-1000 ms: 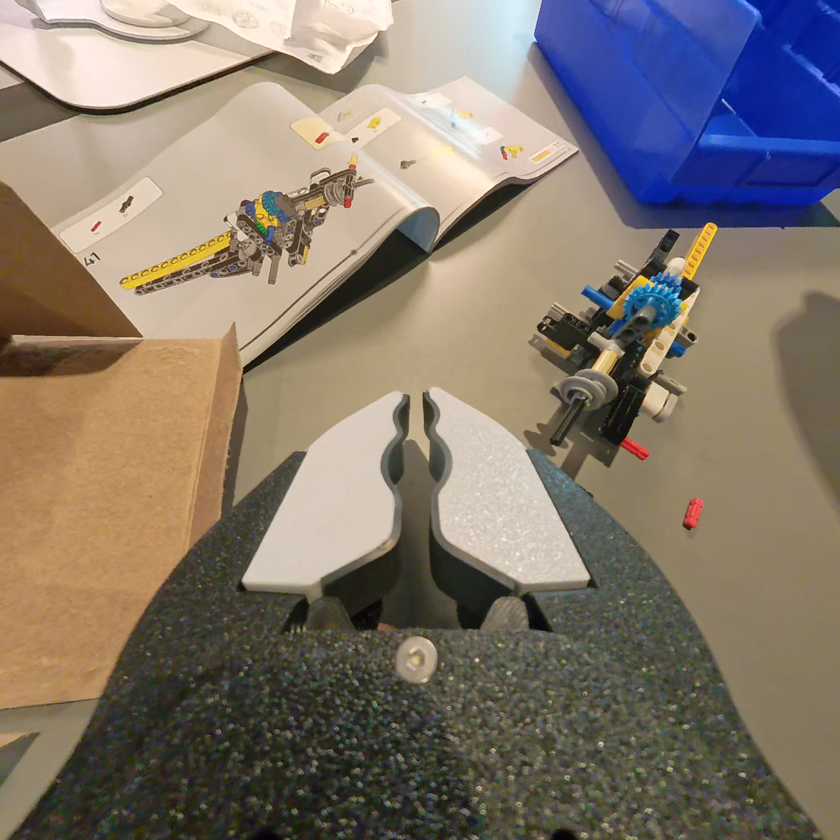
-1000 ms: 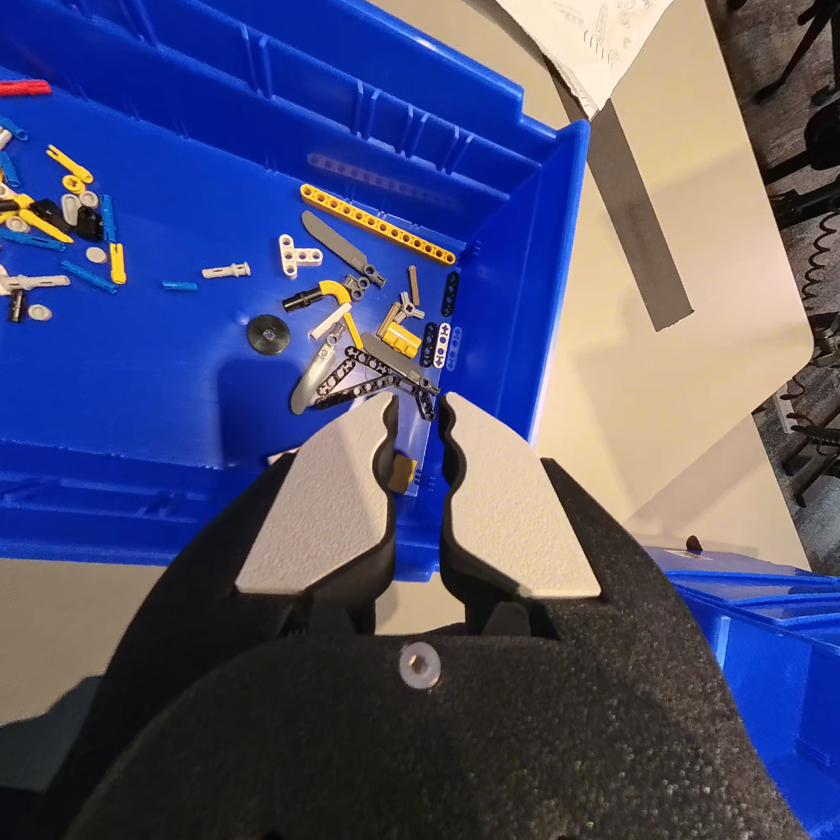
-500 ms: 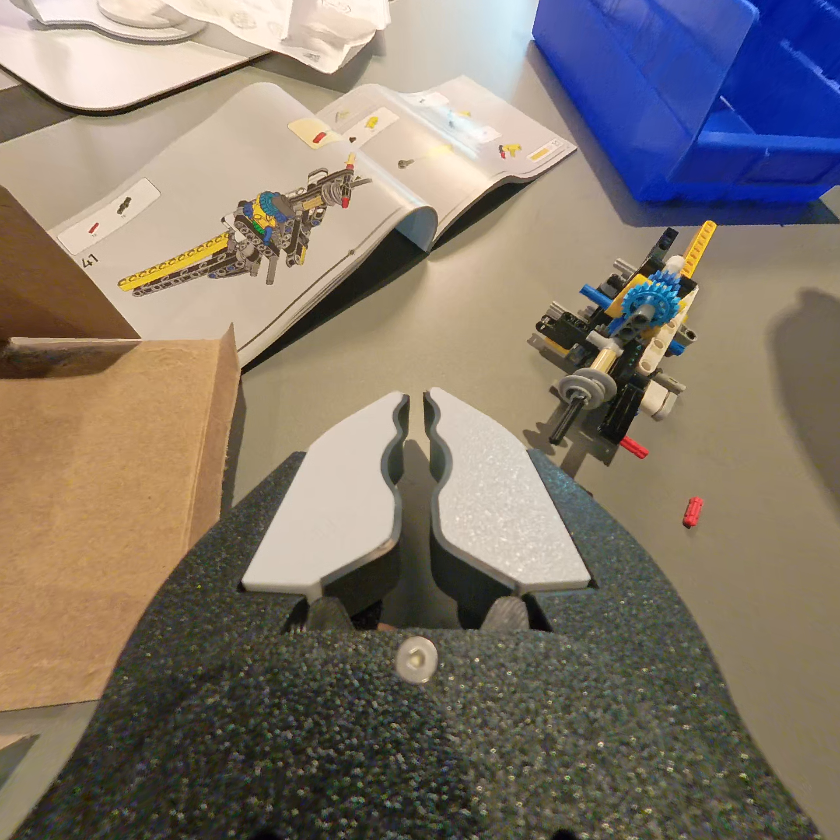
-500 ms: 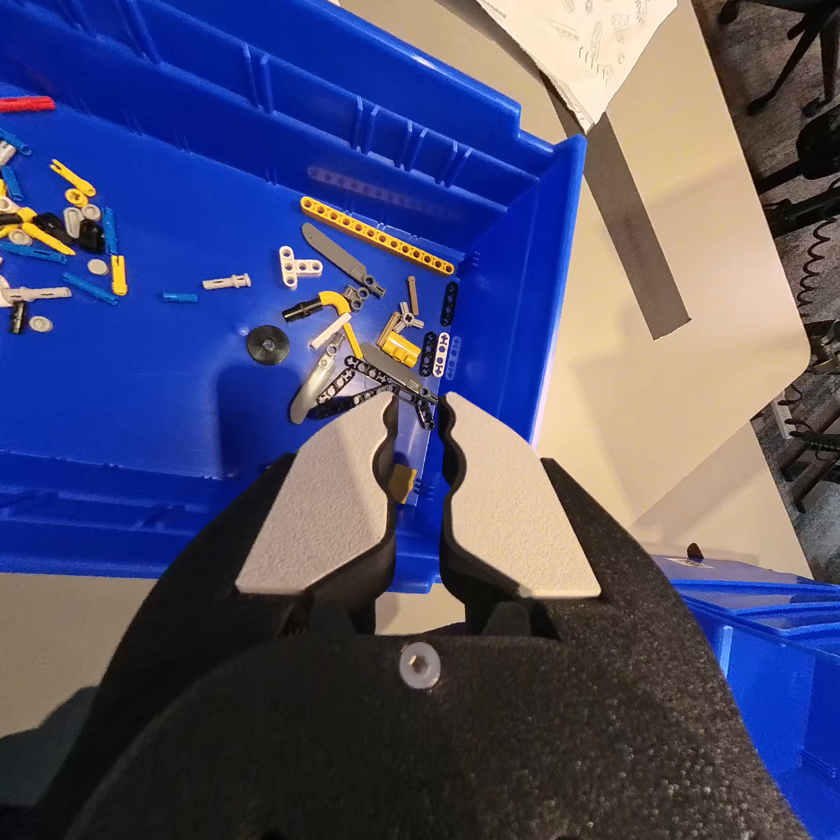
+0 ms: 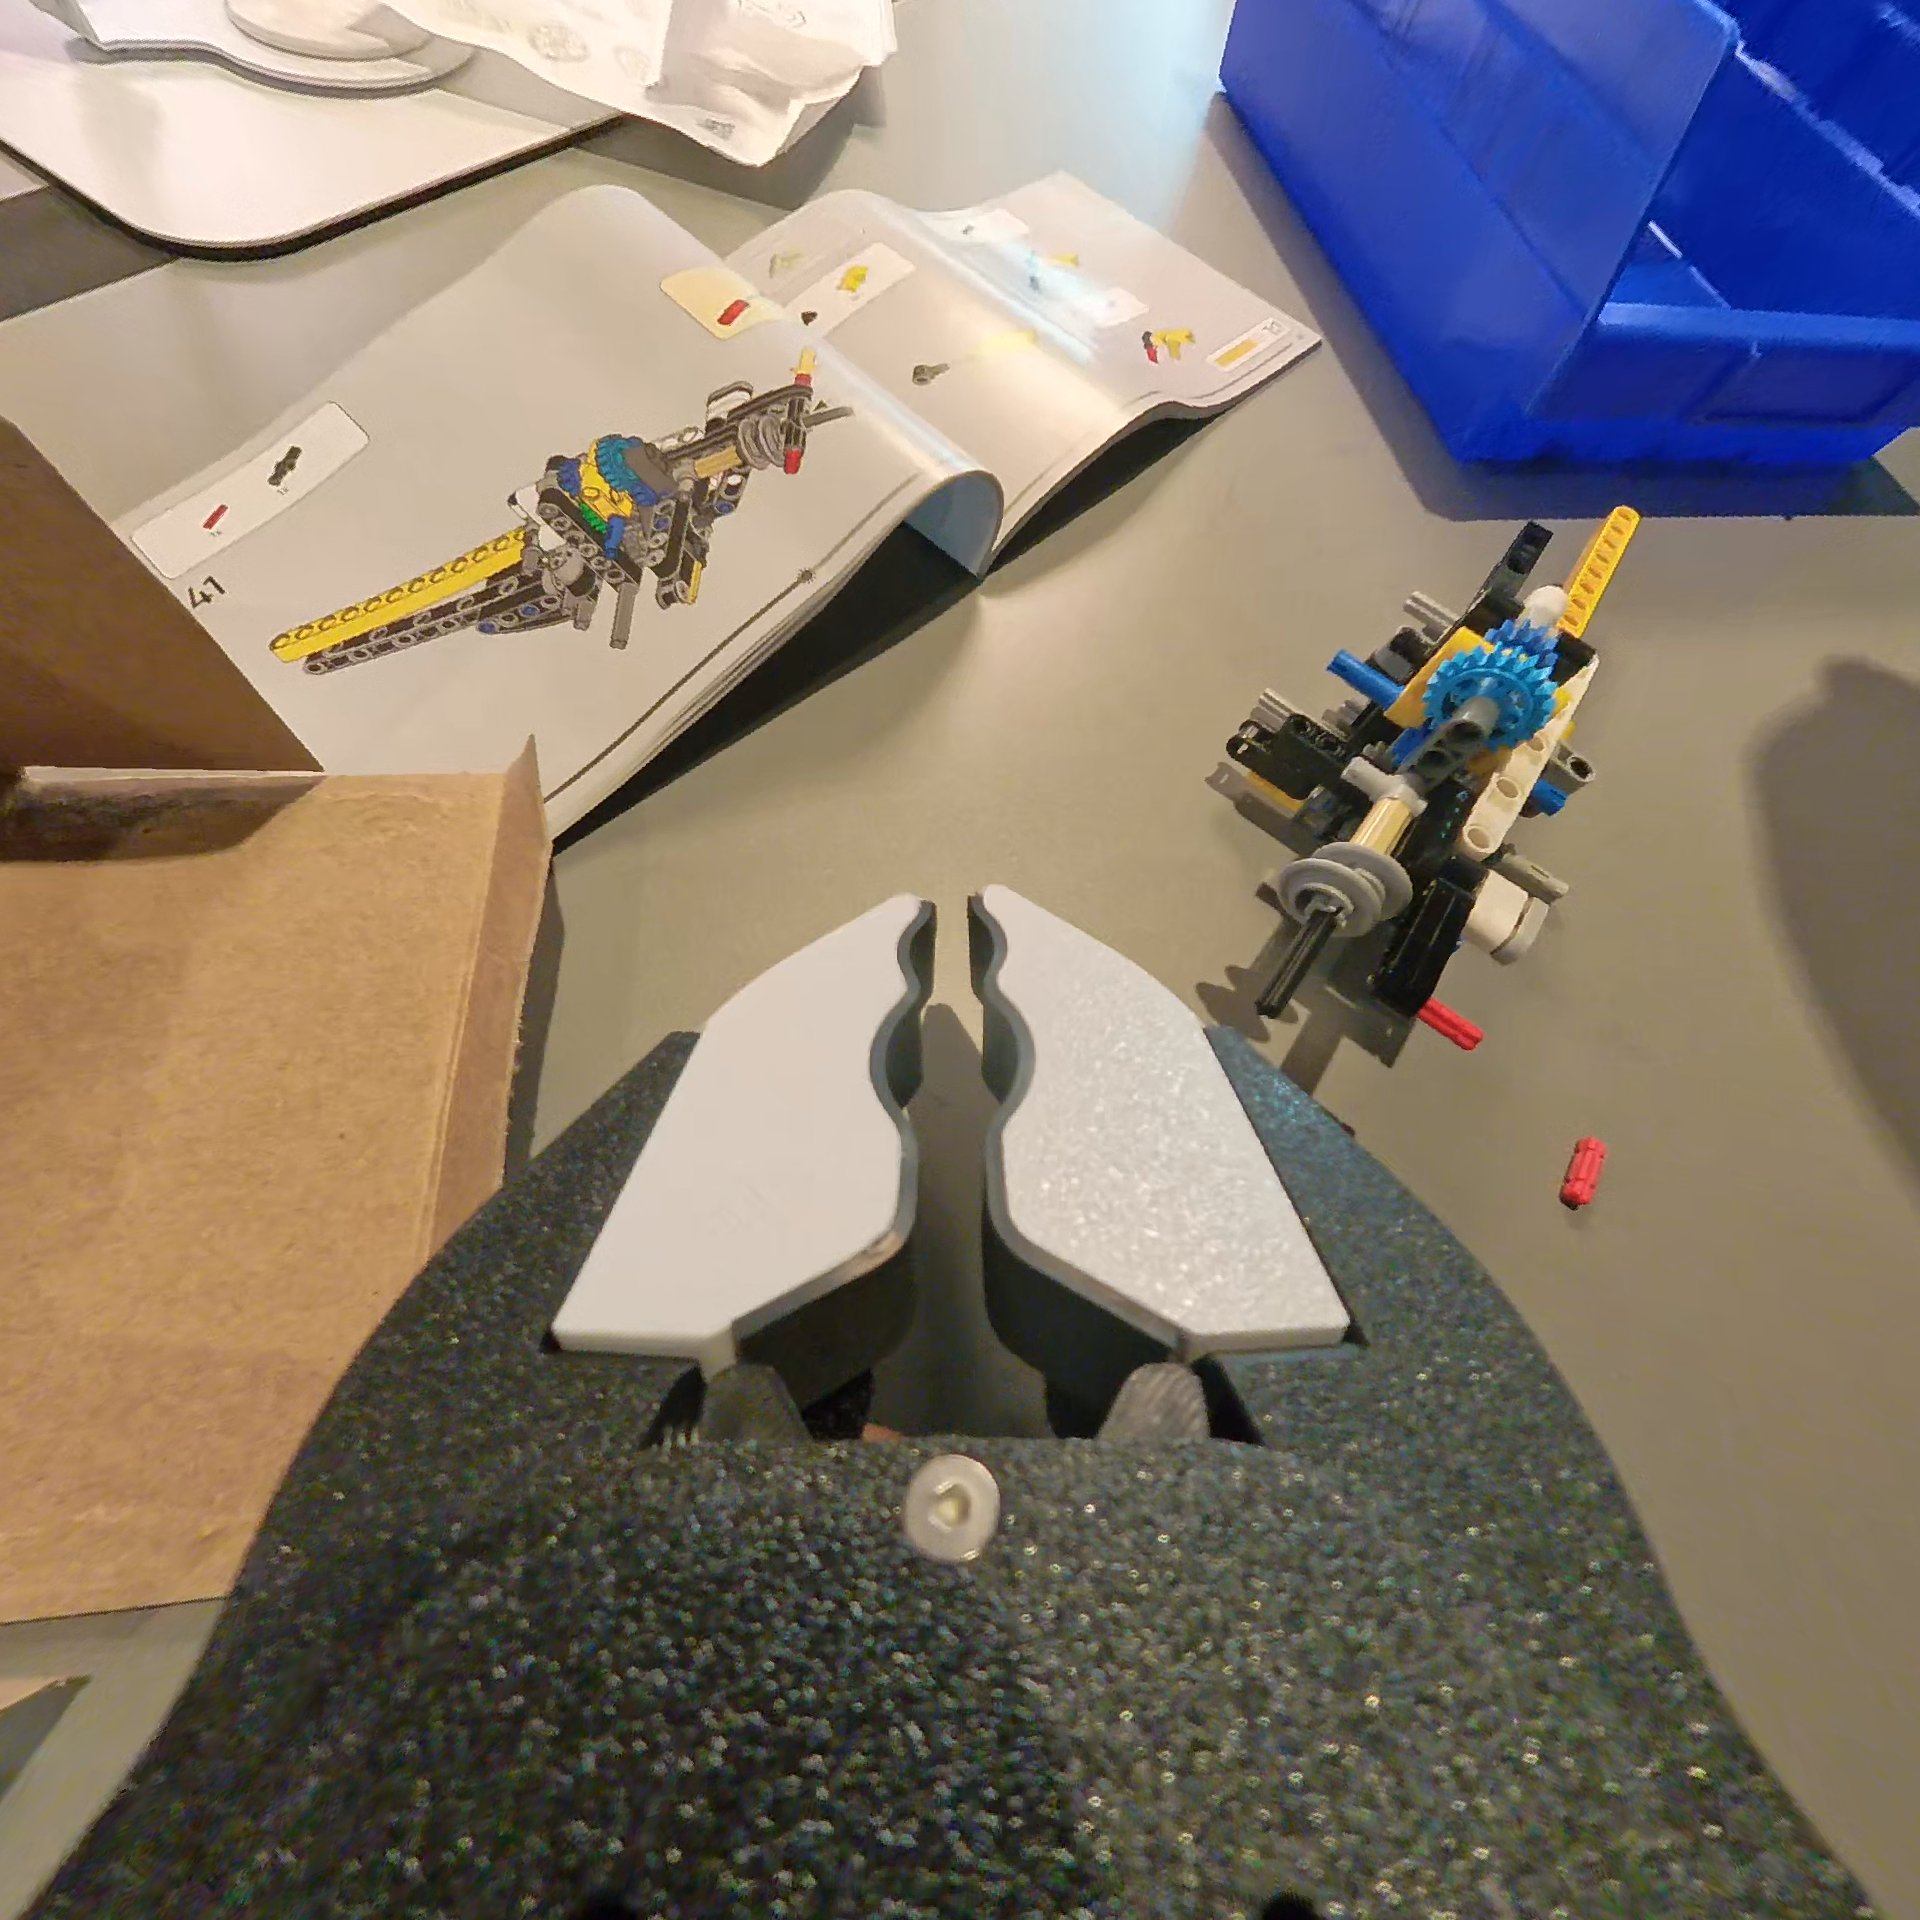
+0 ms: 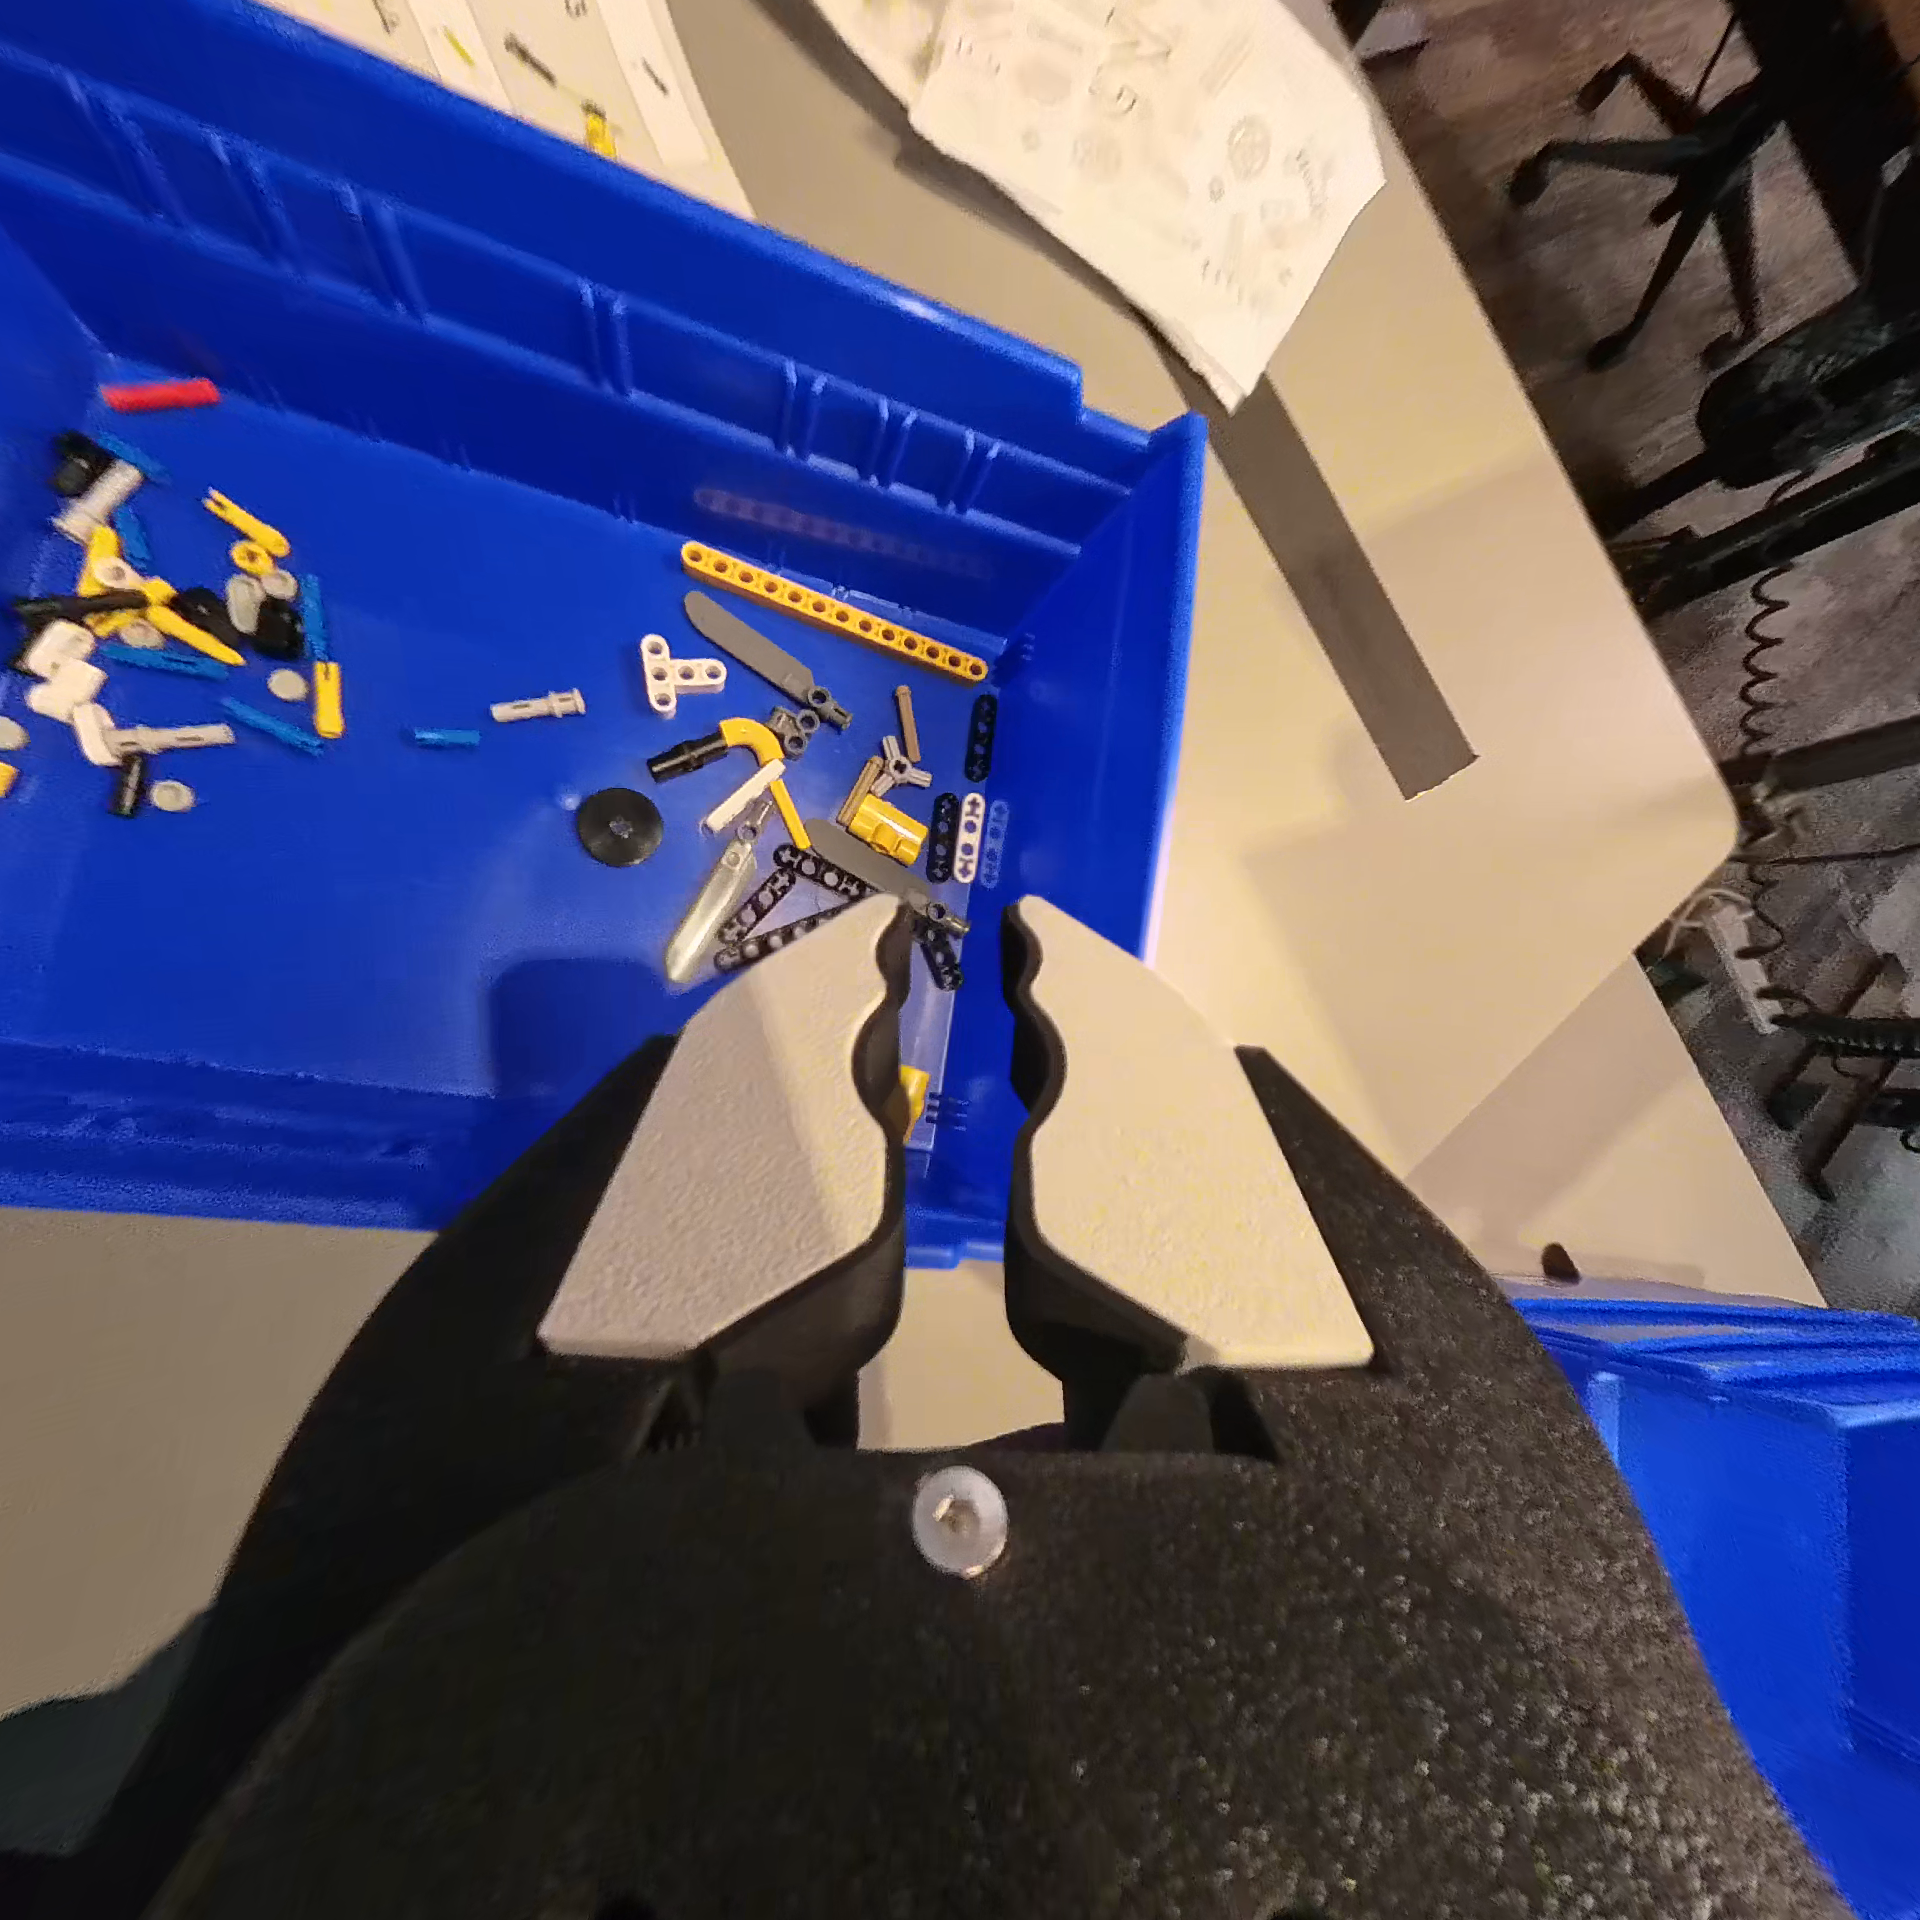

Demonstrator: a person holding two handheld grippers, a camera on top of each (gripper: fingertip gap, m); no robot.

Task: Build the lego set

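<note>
Bin (image 6: pixel 1101 665) blue; parts inside yellow, black, grey, white (one red). Model (image 5: pixel 1444 790) black/yellow/white, blue gear (image 5: pixel 1488 694). Loose pin (image 5: pixel 1582 1172) red. Box (image 5: pixel 229 1143) plain brown. Table (image 5: pixel 1039 727) grey.

Half-built model (image 5: pixel 1423 790), black, yellow and white with a blue gear on top, lying on the tabletop (image 5: pixel 1039 748). Loose red pin (image 5: pixel 1582 1171) near it. Small parts (image 6: pixel 810 790) scattered in blue bin (image 6: pixel 436 935).

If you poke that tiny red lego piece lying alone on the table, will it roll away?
Probably: the small red ridged cylindrical plastic pin lies on its side on the smooth grey table. It looks light, so it could skid too.
</note>
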